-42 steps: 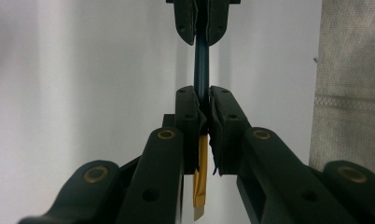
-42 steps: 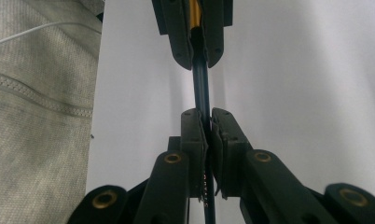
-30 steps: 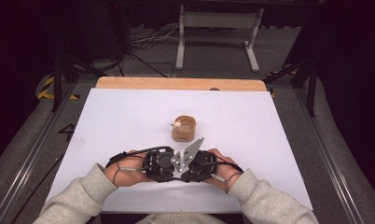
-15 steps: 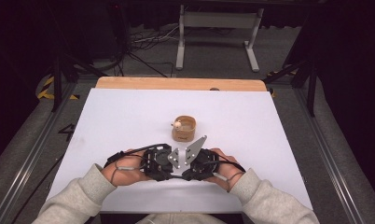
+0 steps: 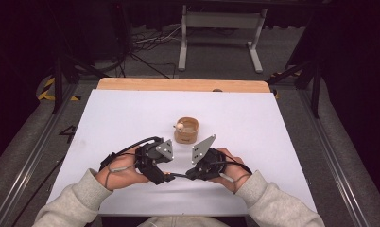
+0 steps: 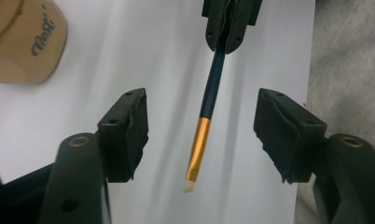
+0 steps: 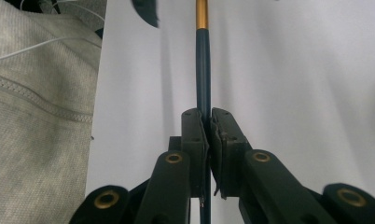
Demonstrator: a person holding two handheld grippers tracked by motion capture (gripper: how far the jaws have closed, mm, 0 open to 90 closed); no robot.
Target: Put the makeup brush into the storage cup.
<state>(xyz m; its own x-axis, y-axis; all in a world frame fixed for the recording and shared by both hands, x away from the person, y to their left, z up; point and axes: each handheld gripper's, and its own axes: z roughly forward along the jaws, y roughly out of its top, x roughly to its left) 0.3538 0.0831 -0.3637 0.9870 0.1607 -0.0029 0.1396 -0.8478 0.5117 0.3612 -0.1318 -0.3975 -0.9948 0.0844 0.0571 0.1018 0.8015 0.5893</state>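
the right gripper [image 7: 208, 122] has its 2 jaws pressed tight on the dark handle of a thin brush [image 6: 209, 98], low over the near middle of the white table [image 5: 282, 123]. the left gripper [image 6: 202, 135] has its jaws wide apart, the brush's gold band and pale tip between them, touching neither. a small wooden cup [image 5: 186, 130] stands just beyond.

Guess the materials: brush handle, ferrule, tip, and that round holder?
Brush handle: dark teal, glossy, likely painted wood or plastic; it shows a sheen. Ferrule: gold-toned metal by its shine. Tip: pale, flat bristles, fibre unclear. Holder: light tan, matte, looks like wood or bamboo. The right gripper clamps the handle; the left gripper is open around the ferrule.
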